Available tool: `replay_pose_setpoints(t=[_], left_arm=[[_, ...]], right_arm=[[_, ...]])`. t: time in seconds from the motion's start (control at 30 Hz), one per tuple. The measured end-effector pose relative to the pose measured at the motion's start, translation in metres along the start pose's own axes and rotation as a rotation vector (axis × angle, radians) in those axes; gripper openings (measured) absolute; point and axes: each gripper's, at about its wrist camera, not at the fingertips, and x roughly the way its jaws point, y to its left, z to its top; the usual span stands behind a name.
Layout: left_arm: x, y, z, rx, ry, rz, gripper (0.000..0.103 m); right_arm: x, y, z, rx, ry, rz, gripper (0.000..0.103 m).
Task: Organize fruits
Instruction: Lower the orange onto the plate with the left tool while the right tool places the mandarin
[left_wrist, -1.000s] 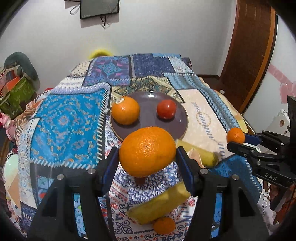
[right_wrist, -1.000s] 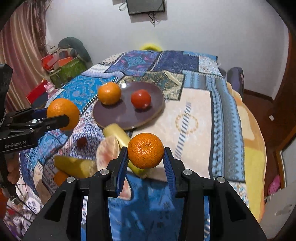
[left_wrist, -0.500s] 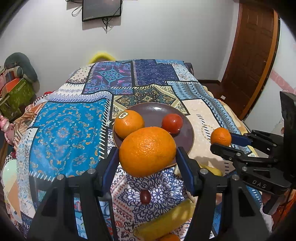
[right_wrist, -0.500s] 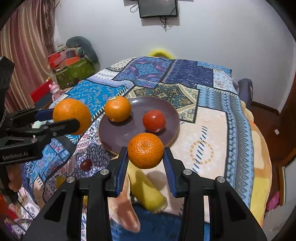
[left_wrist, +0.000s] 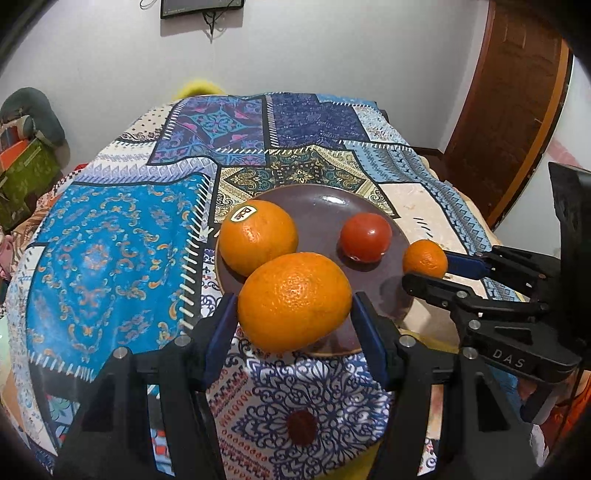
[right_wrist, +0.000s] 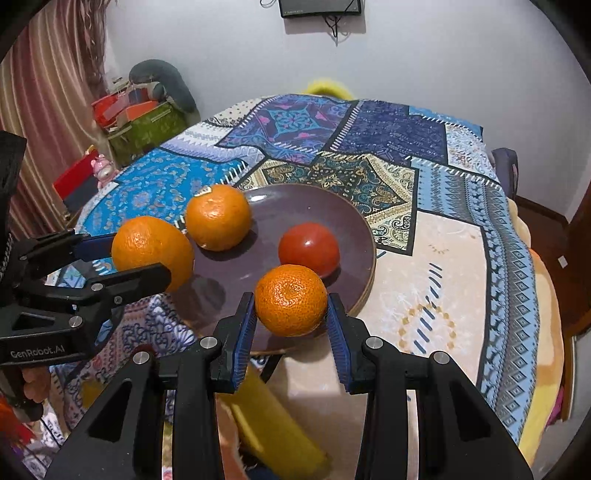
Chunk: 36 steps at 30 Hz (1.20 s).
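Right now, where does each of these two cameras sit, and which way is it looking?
Left wrist: on the left gripper, looking down along its fingers clamping a big orange above the brown plate.
Right wrist: on the right gripper, looking down at its fingers holding a small mandarin.
Shared: plate, stickered orange, tomato, and each other's gripper.

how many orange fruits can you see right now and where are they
3. One with a sticker lies on the plate. A big one is held in the left gripper. A small one is held in the right gripper. Others may be hidden.
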Motion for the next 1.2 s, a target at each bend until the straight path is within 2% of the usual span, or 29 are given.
replay_pose_setpoints(t=[0.5,0.7,0.83,0.97,1.2], left_arm=[[0.03,0.0,0.009,-0.014,0.031,-0.023,0.062],[0.04,0.003,0.008,-0.031,0.071,-0.03,0.063],[0.036,0.005,0.01,-0.04,0.049,-0.033,0.063],[0.024,0.004,0.014,-0.024,0.013,-0.023,0.064],[0.005,0.005,0.009,-0.014,-0.002,-0.005,0.064]], right_arm=[[0.029,0.0,0.003,-0.046,0.07,0.009,0.035],[0.036,-0.003,0.004,-0.037,0.084,0.014,0.035],[0.038,-0.003,0.004,-0.033,0.092,0.015,0.035],[0.035,-0.003,0.004,-0.027,0.081,0.01,0.046],[0.019,-0.005,0.005,-0.006,0.05,0.003,0.046]])
